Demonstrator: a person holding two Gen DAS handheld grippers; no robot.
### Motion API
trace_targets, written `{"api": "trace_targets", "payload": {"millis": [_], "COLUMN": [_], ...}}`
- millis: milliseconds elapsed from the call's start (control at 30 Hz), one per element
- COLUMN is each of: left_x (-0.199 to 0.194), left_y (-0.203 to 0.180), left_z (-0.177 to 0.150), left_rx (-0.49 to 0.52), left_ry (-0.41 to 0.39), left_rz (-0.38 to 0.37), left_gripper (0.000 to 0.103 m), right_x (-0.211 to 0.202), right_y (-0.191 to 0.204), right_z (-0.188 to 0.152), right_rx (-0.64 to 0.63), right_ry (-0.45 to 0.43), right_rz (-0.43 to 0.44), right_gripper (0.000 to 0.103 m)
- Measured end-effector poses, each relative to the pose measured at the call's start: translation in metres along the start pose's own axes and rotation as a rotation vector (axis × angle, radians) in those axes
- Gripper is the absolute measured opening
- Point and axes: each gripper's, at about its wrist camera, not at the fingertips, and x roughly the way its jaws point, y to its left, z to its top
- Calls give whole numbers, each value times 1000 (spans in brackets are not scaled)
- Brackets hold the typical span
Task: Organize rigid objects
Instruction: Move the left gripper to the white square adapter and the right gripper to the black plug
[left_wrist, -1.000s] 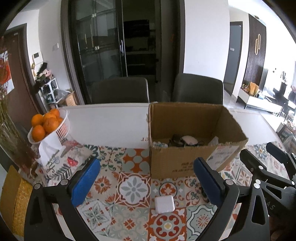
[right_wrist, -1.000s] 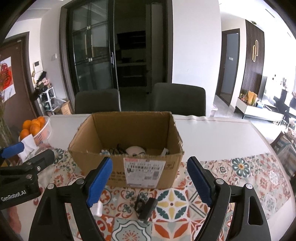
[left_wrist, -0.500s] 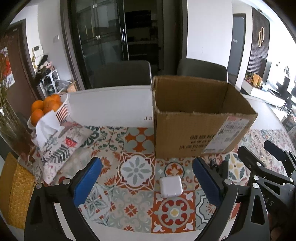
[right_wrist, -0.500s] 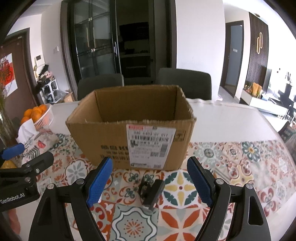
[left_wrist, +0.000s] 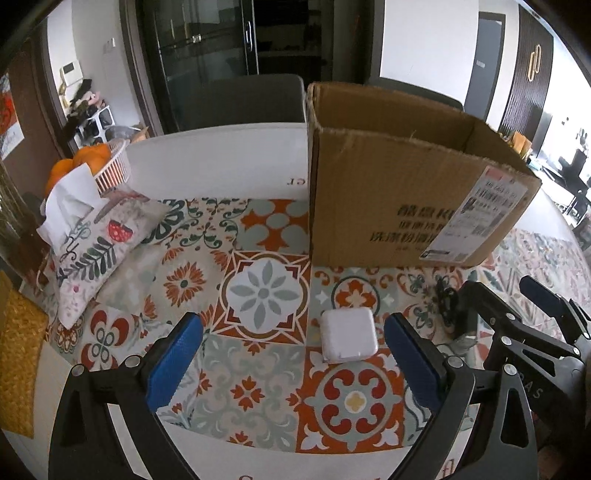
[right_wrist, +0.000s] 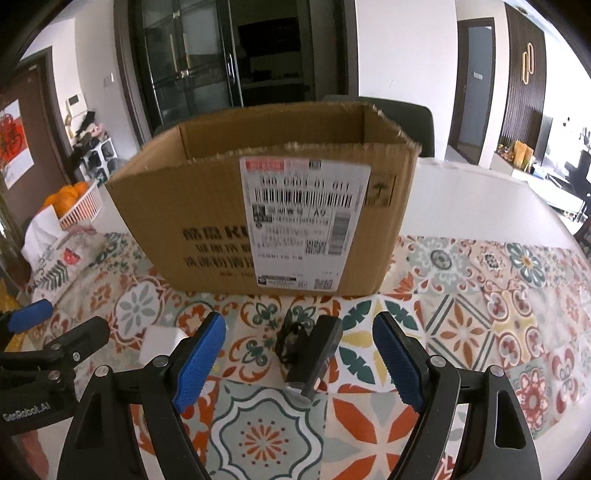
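A white square charger (left_wrist: 348, 339) lies on the patterned tablecloth between the open fingers of my left gripper (left_wrist: 293, 363), nearer the right finger. It also shows in the right wrist view (right_wrist: 162, 341), partly behind a finger. A black adapter with a coiled cable (right_wrist: 310, 352) lies between the open fingers of my right gripper (right_wrist: 299, 363); in the left wrist view (left_wrist: 452, 308) it sits beside the right gripper (left_wrist: 524, 332). An open cardboard box (right_wrist: 280, 214) stands just behind both objects, also in the left wrist view (left_wrist: 406, 184).
A fabric tissue pouch (left_wrist: 96, 240) and a white basket of oranges (left_wrist: 99, 162) stand at the left. A yellow woven mat (left_wrist: 18, 362) lies at the near left edge. Dark chairs (left_wrist: 243, 99) stand behind the table.
Both grippers have dropped lower and moved closer to the table. The box interior is no longer visible. The charger and the adapter now sit between the fingers.
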Motion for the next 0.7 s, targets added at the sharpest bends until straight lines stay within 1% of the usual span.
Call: {"api": "trace_targets", "payload": {"millis": [133, 200, 333, 467, 700], "left_x": [12, 17, 25, 30, 36], "left_y": [-1, -2, -4, -6, -7], "left_z": [-2, -3, -4, -5, -8], "left_rx": [5, 3, 8, 15, 28], "left_ry": [15, 24, 37, 42, 48], "left_rz": [20, 13, 25, 32, 46], "left_gripper": [100, 100, 100, 100, 100], "right_x": [15, 23, 39, 51, 67], "right_y": [0, 0, -3, -4, 2], "right_z": [-4, -5, -7, -11, -17], "right_rx": [-6, -1, 13, 18, 1], "right_ry": [24, 39, 72, 99, 134], "right_rz": [-6, -1, 2, -2, 6], "right_gripper": [80, 78, 74, 72, 64]}}
